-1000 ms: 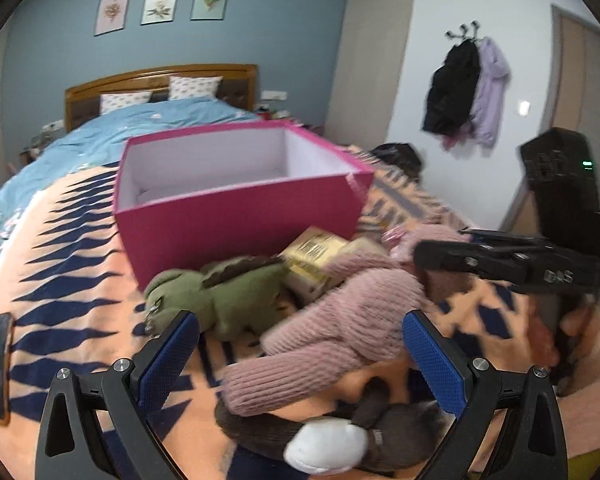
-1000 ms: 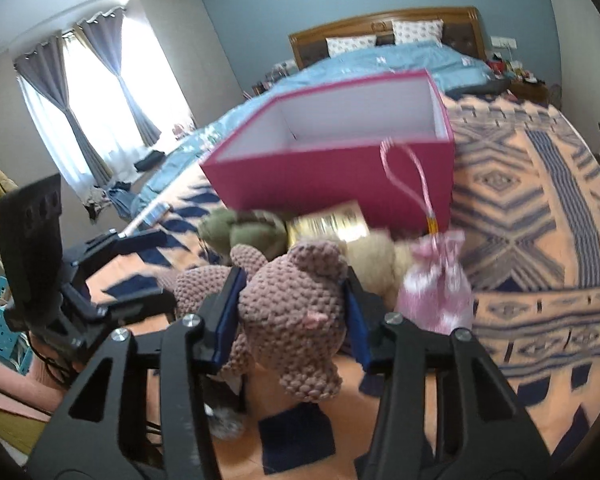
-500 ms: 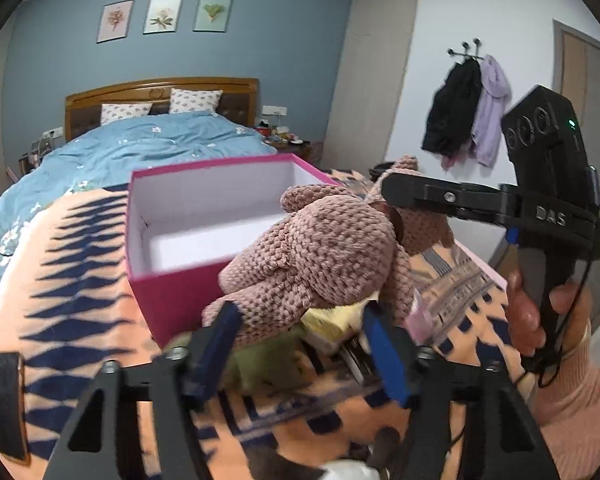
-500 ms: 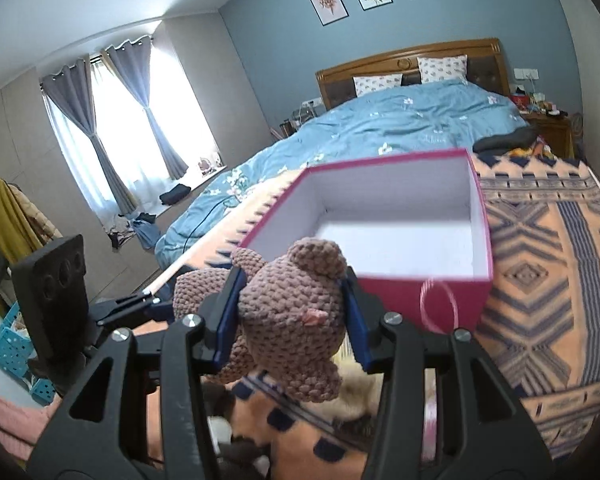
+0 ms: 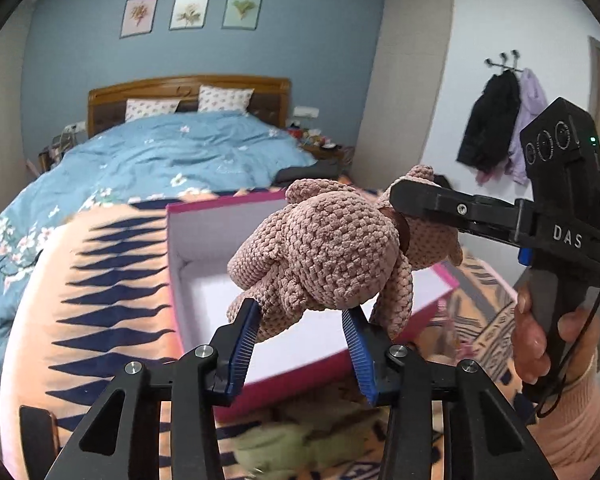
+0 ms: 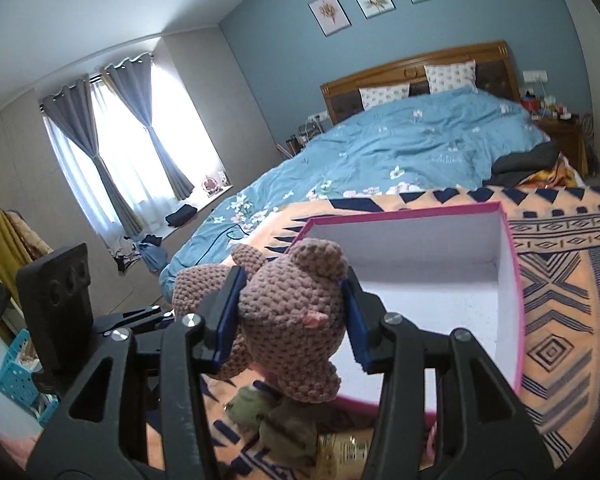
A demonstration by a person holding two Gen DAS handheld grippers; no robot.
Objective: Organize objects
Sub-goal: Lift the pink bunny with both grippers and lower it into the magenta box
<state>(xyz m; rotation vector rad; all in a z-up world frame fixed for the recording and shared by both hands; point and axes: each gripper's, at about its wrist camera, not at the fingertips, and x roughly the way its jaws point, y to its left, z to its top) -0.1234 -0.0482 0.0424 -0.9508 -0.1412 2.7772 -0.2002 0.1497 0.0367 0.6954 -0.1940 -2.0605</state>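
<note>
A pink knitted bear (image 5: pixel 332 252) hangs in the air over the near rim of an open pink box (image 5: pixel 220 264) with a white inside. My left gripper (image 5: pixel 300 332) is shut on the bear's lower body and legs. My right gripper (image 6: pixel 290 320) is shut on the bear's head (image 6: pixel 296 320); it shows in the left wrist view (image 5: pixel 480 216) at the right. The box (image 6: pixel 440 280) stands on an orange patterned blanket (image 6: pixel 560 280) just beyond the bear.
A green plush (image 5: pixel 300 444) lies on the blanket below the grippers, in front of the box. It shows in the right wrist view (image 6: pixel 268 412) beside a gold packet (image 6: pixel 348 452). A blue duvet (image 5: pixel 160 160) covers the bed behind. A phone (image 5: pixel 36 436) lies at the left.
Both grippers have lifted the bear off the pile and carried it up and forward to the box. The left gripper closed on the bear's lower body.
</note>
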